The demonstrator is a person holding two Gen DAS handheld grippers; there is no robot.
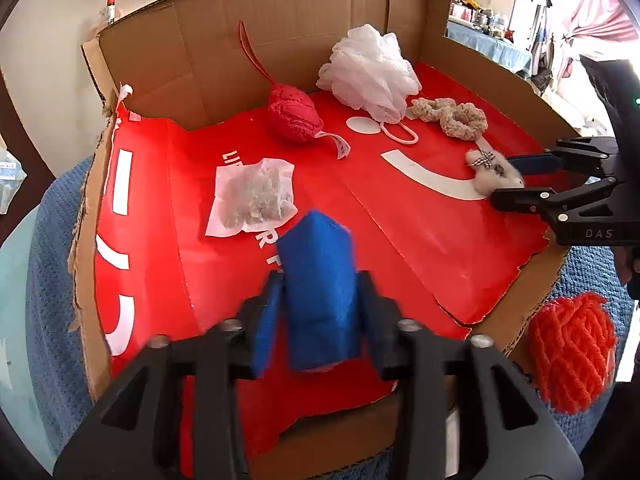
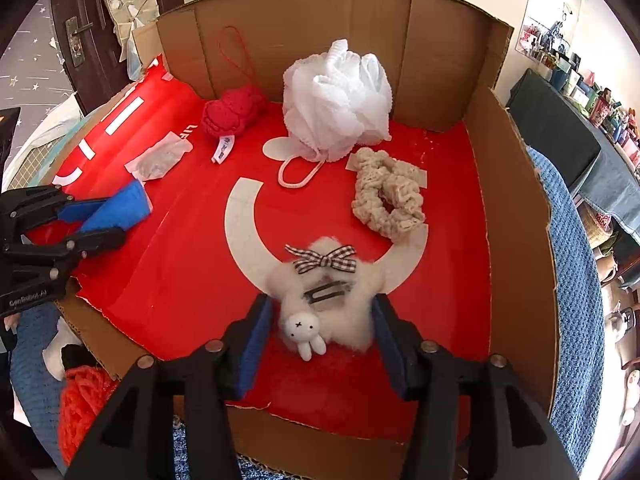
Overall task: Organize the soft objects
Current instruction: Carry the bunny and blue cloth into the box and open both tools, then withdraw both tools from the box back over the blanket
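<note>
A blue felt piece (image 1: pixel 320 320) stands between the fingers of my left gripper (image 1: pixel 322 276) over the red floor of the cardboard box (image 1: pixel 200 60). The pads do not seem to press it, and it looks blurred. From the right wrist view the left gripper (image 2: pixel 112 220) is at the left with the blue piece (image 2: pixel 120 208) lying against its upper finger. My right gripper (image 2: pixel 320 300) straddles a fluffy white hair clip (image 2: pixel 348 324) with a checked bow and a small bunny. The clip rests on the box floor with the pads just off its sides.
Inside the box lie a red knitted pouch (image 1: pixel 294 116), a white bath pouf (image 1: pixel 368 72), a beige scrunchie (image 1: pixel 452 116) and a white sachet (image 1: pixel 252 196). An orange yarn ball (image 1: pixel 572 356) sits outside on the blue towel (image 1: pixel 48 300). Tall cardboard walls stand at the back and right.
</note>
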